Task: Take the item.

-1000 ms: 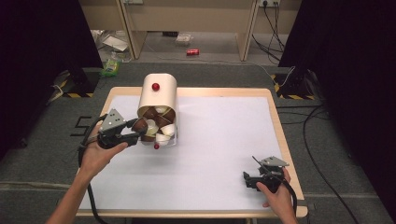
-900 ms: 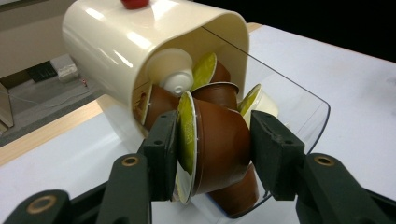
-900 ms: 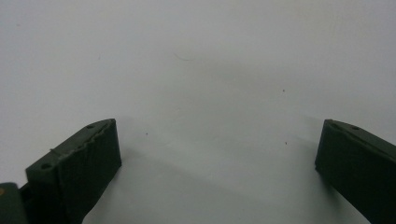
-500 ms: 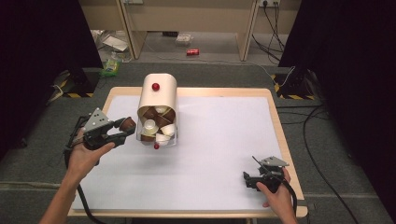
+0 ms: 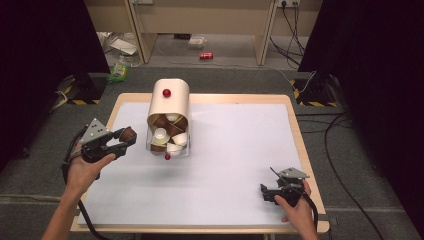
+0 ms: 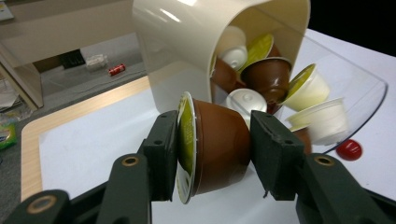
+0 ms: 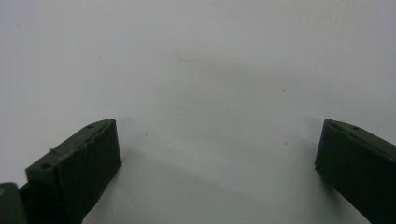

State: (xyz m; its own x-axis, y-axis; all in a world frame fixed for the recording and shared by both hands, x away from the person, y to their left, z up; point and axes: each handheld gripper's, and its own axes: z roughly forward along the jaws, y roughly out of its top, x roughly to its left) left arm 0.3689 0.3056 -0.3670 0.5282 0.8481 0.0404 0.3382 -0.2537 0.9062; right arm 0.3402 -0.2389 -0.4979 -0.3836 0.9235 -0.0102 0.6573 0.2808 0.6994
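A cream capsule dispenser [image 5: 170, 107] stands at the table's back left, its clear tray [image 5: 167, 150] holding several brown and white coffee capsules [image 5: 167, 135]. My left gripper [image 5: 126, 137] is to the left of it, shut on a brown capsule [image 5: 128, 133]. In the left gripper view the brown capsule [image 6: 215, 142] with a green lid sits sideways between my jaws, my left gripper [image 6: 212, 149] pressing on lid and base, the dispenser [image 6: 187, 46] just behind. My right gripper [image 5: 263, 193] rests low at the front right; in its own view my right gripper [image 7: 217, 158] stands open over bare white surface.
The wooden table [image 5: 295, 130] carries a white mat [image 5: 235, 150]. A red knob [image 5: 166, 93] tops the dispenser and a red knob [image 5: 167, 156] sits at the tray's front. On the floor beyond lie a red can [image 5: 206, 55], cables and a green packet [image 5: 118, 73].
My left gripper has drawn away from the dispenser toward the left, carrying the brown capsule. The right gripper has stayed in place.
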